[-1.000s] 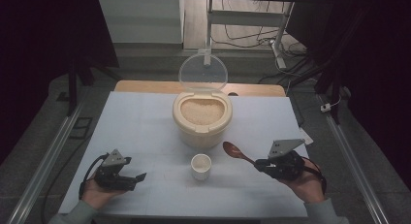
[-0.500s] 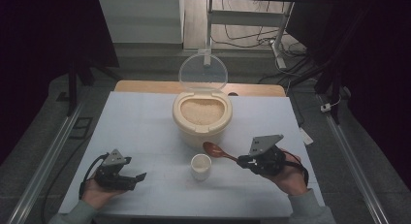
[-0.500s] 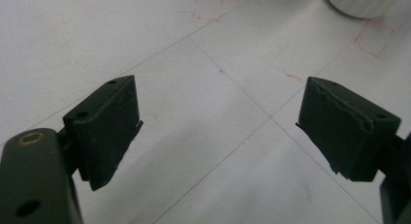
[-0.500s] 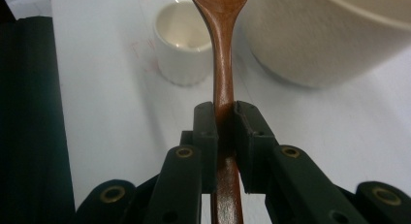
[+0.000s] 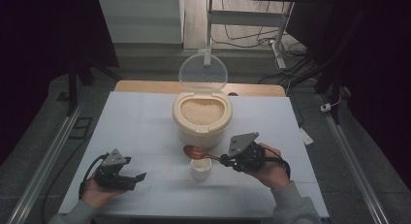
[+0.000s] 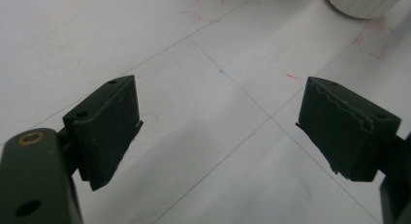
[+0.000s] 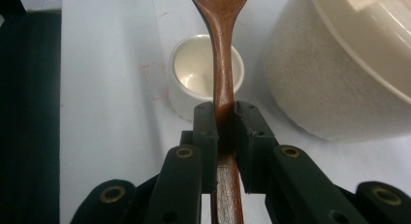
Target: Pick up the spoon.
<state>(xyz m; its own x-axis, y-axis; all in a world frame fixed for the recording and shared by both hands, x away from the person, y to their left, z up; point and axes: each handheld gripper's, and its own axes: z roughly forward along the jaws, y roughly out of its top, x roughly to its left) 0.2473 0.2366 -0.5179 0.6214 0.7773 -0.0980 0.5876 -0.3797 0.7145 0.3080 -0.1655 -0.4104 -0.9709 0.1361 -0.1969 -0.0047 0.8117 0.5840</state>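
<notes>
spoon (image 7: 222, 64) handle sits pinched between the black jaws of the right gripper (image 7: 224, 118), which are closed tight on the brown wood; the bowl end runs off the top edge of the right gripper view, so whether it carries anything cannot be told there. from the high view the wooden spoon (image 5: 195, 152) reaches out leftward from the right gripper (image 5: 224, 159), its bowl hanging just above and behind the small white cup (image 5: 200, 168), but the picture is too dim and small to tell what lies in the bowl. the cup (image 7: 205, 71) shows a pale, shiny inside in the right gripper view, with the spoon's handle crossing in front of part of it, so part of its floor is hidden.

behind the cup stands the cream rice container (image 5: 201, 118), its clear lid (image 5: 202, 72) tipped up at the back and pale grains showing inside. in the right gripper view its wall (image 7: 334, 73) is cut off at the right and top.

the left gripper (image 5: 138, 177) rests low on the white table (image 5: 135, 122) near the front left, well apart from the cup. its jaws stand wide apart with nothing between them, and the left gripper (image 6: 220, 120) looks over bare tabletop with faint lines and red marks; a white object (image 6: 363, 2) in the top right corner is cropped too much to name for sure.
</notes>
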